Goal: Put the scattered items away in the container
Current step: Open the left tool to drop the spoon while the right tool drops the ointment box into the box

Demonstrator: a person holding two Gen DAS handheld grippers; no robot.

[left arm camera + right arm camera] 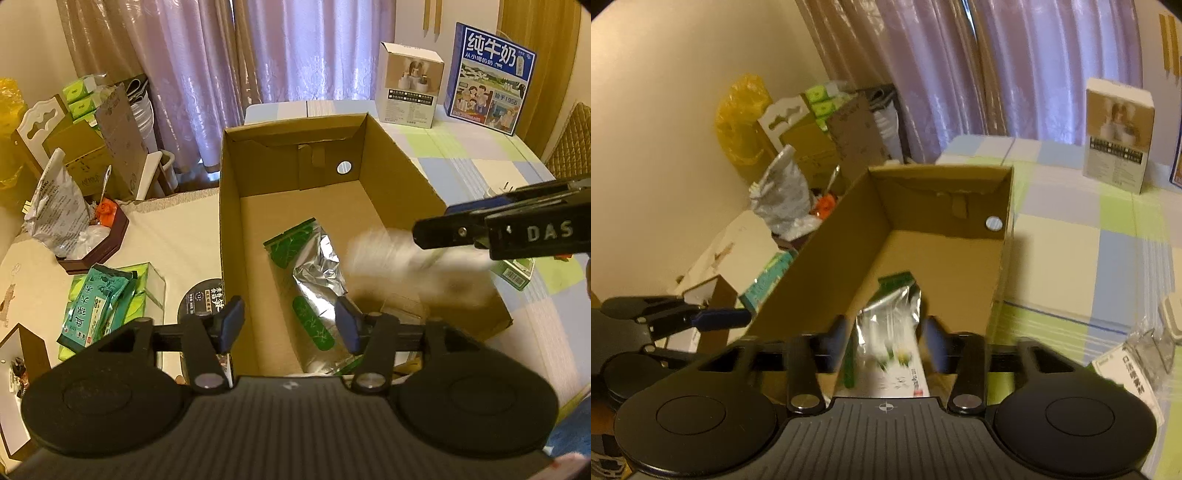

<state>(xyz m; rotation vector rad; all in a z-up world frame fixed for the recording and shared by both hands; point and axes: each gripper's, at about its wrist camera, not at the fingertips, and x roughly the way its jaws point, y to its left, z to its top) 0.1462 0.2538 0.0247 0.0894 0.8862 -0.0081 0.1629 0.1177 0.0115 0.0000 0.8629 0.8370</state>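
An open cardboard box (236, 229) (1001, 258) stands on the table. A silver and green foil pouch (314, 273) lies on its floor. My left gripper (290, 321) is open and empty over the box's near edge. My right gripper (884, 343) is open above the box, and a white and green carton (886, 358) lies blurred between its spread fingers, apparently dropping. In the left wrist view the right gripper (421, 232) reaches over the box's right wall with a blurred white item (380, 247) at its tip. The left gripper (731, 317) shows at the box's left.
Left of the box lie a teal wipes pack (99, 310), a green tissue box (147, 280), a round black tin (203, 295) and a dark tray of clutter (92, 243). A white product box (410, 85) and blue milk carton (487, 77) stand at the back. A labelled packet (1126, 373) lies right.
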